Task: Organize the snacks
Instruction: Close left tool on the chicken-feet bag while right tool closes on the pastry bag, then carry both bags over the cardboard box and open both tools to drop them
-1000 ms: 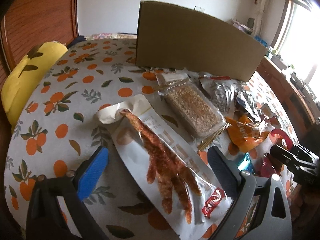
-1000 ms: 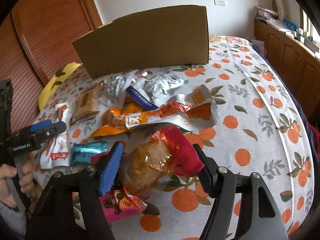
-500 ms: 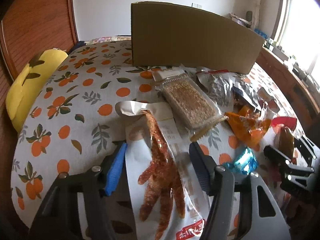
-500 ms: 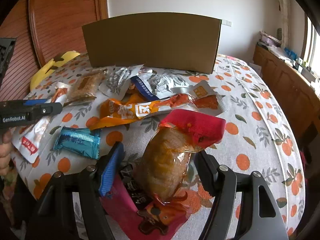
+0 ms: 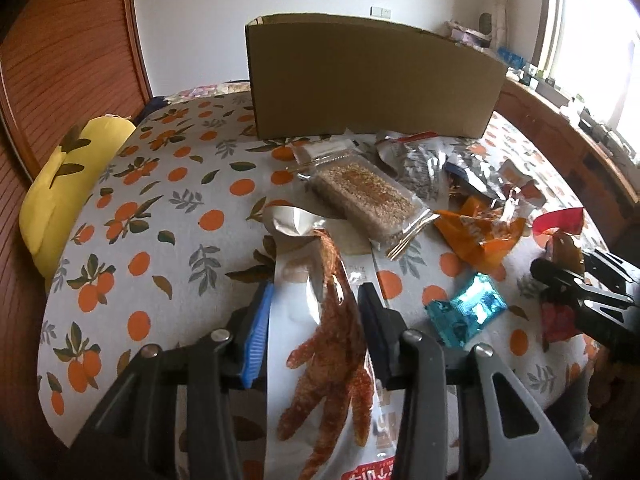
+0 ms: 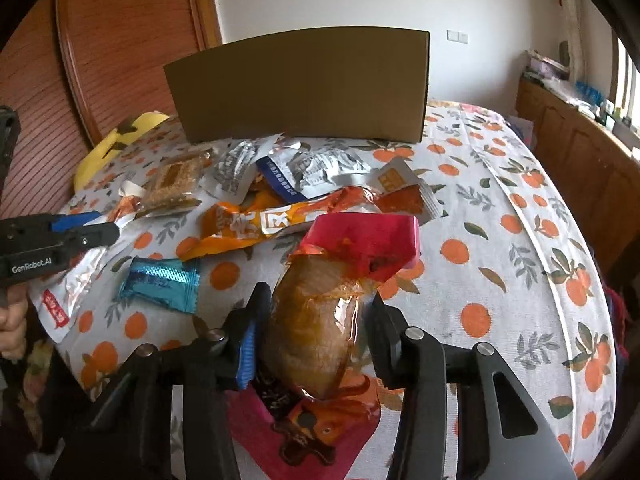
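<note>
Left wrist view: left gripper (image 5: 316, 320) jaws closing – chicken-foot packet (image 5: 324, 344) pinched between pads. Right gripper (image 6: 310, 332) jaws closing – amber vacuum-packed snack (image 6: 316, 320) clasped.

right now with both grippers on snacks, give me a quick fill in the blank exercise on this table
1. The left gripper has the ____ foot packet between its fingers.
2. The packet in the right gripper has a ____ top.
3. Behind the snacks stands a brown ____ box.
4. The tablecloth is printed with ____.

Missing words: chicken; red; cardboard; oranges
</note>
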A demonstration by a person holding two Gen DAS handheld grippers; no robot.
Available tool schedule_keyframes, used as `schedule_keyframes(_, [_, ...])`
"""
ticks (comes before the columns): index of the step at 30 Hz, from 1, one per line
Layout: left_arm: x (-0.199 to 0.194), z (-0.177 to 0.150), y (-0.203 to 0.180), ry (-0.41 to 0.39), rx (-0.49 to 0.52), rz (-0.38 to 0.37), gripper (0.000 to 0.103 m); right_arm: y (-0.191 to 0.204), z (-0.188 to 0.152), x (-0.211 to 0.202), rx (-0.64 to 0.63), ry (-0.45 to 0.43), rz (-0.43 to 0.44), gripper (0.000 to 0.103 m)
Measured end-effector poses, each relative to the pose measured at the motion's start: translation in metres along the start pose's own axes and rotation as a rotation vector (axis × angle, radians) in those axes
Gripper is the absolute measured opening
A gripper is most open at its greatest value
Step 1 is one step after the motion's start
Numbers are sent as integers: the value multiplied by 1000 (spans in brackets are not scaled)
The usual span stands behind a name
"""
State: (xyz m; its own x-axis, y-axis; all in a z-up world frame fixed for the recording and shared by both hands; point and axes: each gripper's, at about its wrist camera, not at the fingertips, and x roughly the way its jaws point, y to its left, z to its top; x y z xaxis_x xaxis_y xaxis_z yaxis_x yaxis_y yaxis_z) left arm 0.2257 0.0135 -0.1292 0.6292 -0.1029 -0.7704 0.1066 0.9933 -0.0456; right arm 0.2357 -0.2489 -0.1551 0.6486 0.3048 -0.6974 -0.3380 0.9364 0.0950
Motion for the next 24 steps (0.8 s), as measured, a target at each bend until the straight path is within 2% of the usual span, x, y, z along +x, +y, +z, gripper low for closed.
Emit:
schedule_keyframes(4, [-11,-1,-1,-29,7,7,42,-3,2,-5,32,0,43,44])
schedule_keyframes(15, [-38,6,15,-124,-38,-1,42,-4,10,-26,37,-36,70,45])
schedule_keyframes(24, [-58,39,12,-202,-3,-22,42,-1,42,-38,-25,-77,79,45])
